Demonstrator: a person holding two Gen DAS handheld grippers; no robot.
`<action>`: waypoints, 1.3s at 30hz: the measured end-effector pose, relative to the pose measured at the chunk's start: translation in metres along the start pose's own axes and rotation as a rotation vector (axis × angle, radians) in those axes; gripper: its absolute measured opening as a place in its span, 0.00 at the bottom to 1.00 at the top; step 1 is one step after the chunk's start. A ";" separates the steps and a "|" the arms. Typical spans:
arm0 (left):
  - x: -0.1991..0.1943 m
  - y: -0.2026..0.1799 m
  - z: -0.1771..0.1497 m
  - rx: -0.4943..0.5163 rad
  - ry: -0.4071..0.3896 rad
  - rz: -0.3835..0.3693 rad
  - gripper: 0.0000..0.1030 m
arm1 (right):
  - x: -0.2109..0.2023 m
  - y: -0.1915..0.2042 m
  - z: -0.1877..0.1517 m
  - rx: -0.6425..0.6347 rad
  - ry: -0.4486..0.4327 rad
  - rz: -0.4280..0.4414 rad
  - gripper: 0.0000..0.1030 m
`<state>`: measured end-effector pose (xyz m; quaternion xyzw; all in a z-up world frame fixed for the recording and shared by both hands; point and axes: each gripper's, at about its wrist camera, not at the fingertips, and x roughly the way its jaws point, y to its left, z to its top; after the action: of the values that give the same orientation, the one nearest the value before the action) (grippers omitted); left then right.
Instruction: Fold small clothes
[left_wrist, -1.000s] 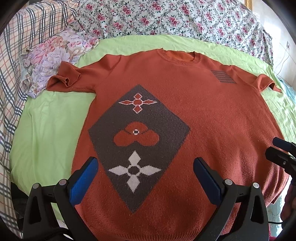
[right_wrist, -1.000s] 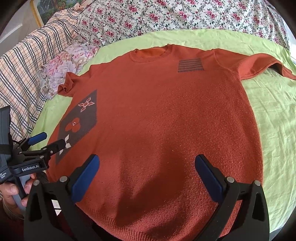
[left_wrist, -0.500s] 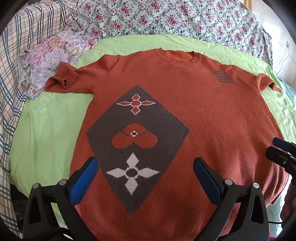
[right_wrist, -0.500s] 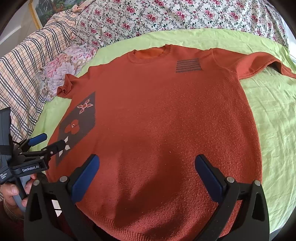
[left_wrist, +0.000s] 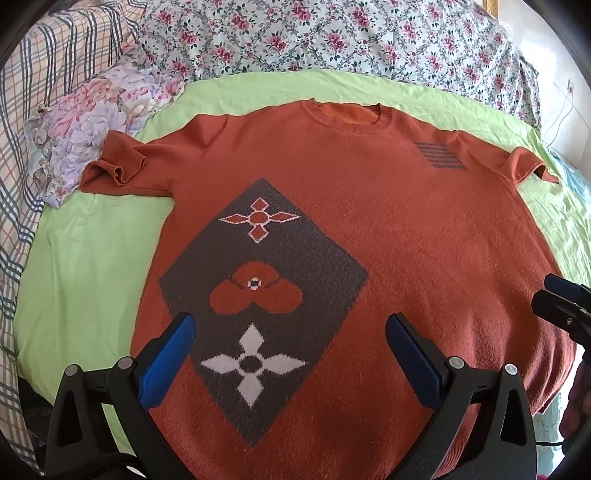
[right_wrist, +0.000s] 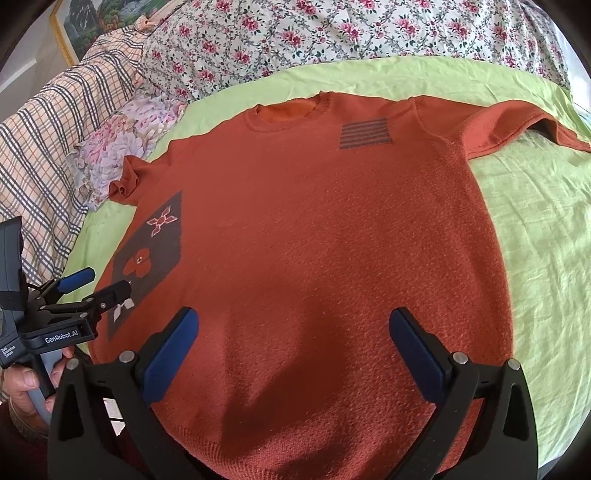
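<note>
The rust-orange knitted short-sleeved sweater (left_wrist: 388, 236) lies flat, front up, on the lime-green bed sheet (left_wrist: 85, 266). Its long axis runs hem-near to collar-far, sleeves out sideways. Over the last second it has only drifted slightly in both views, so folding has not begun. The left tongs (left_wrist: 288, 354) and right tongs (right_wrist: 293, 343) hover wide open above the hem, empty.

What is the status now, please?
Left gripper open, right gripper open, both empty. Orange sweater spread flat, unfolded. Floral cloth touching one sleeve.
</note>
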<state>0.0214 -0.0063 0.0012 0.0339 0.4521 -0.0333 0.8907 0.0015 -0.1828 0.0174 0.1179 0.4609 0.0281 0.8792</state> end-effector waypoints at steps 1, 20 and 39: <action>0.001 0.000 0.001 -0.001 0.003 -0.004 1.00 | 0.001 -0.001 0.001 0.006 0.006 0.003 1.00; 0.017 -0.008 0.034 0.007 0.008 -0.009 0.99 | -0.012 -0.062 0.031 0.146 -0.037 0.029 1.00; 0.051 -0.031 0.072 0.014 0.067 -0.019 0.99 | -0.056 -0.344 0.135 0.604 -0.304 -0.247 0.70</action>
<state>0.1065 -0.0447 0.0010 0.0370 0.4818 -0.0440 0.8744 0.0592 -0.5503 0.0559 0.3187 0.3233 -0.2338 0.8598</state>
